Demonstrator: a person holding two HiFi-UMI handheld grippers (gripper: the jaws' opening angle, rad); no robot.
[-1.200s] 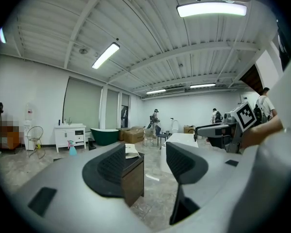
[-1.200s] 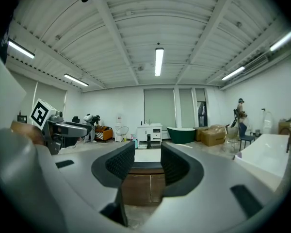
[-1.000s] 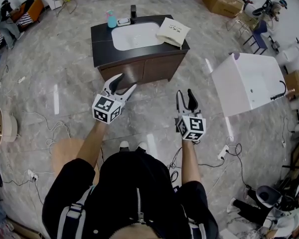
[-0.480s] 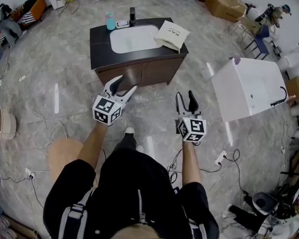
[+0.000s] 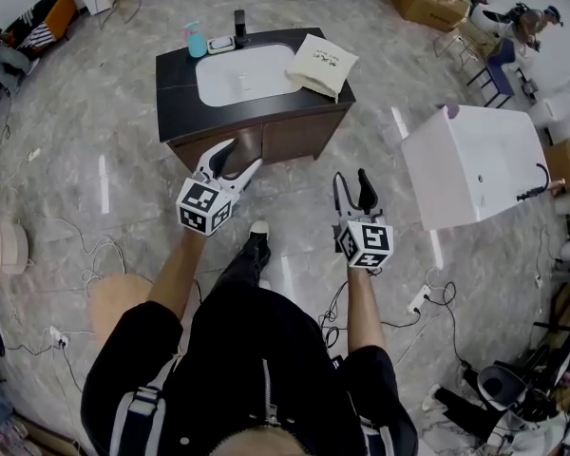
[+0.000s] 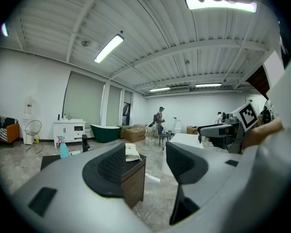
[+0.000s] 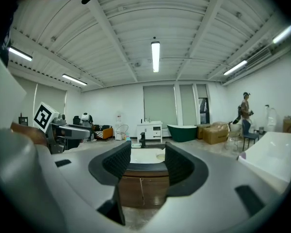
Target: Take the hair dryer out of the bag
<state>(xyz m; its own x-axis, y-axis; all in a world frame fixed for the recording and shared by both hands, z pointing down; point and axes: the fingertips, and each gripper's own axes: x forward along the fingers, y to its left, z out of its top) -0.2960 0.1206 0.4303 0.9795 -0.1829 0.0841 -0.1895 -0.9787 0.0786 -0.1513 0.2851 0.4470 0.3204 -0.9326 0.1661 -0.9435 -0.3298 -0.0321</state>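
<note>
since the earlier frame the vanity cabinet [image 5: 294, 133] has drawn nearer and a shoe [image 5: 257, 247] has stepped forward. bare floor [image 5: 294, 207] separates its front edge from both grippers; a white bathtub [image 5: 475, 164] stands well apart on the right. left gripper [image 5: 242, 157]: jaws apart, empty. right gripper [image 5: 351, 177]: jaws opening, nothing between them. the cream bag [image 5: 323, 63] lies on the countertop's right end, just beside the basin [image 5: 239, 74]; its contents are hidden.

The person has stepped toward 12 o'clock: one shoe [image 5: 257, 240] now leads, and the vanity surface [image 5: 176, 79] with the bag [image 5: 323, 63] lies closer, drifted slightly toward 9 o'clock. The right tool [image 5: 351, 177] is opening with nothing between its jaws, though from overhead the widening barely shows.
</note>
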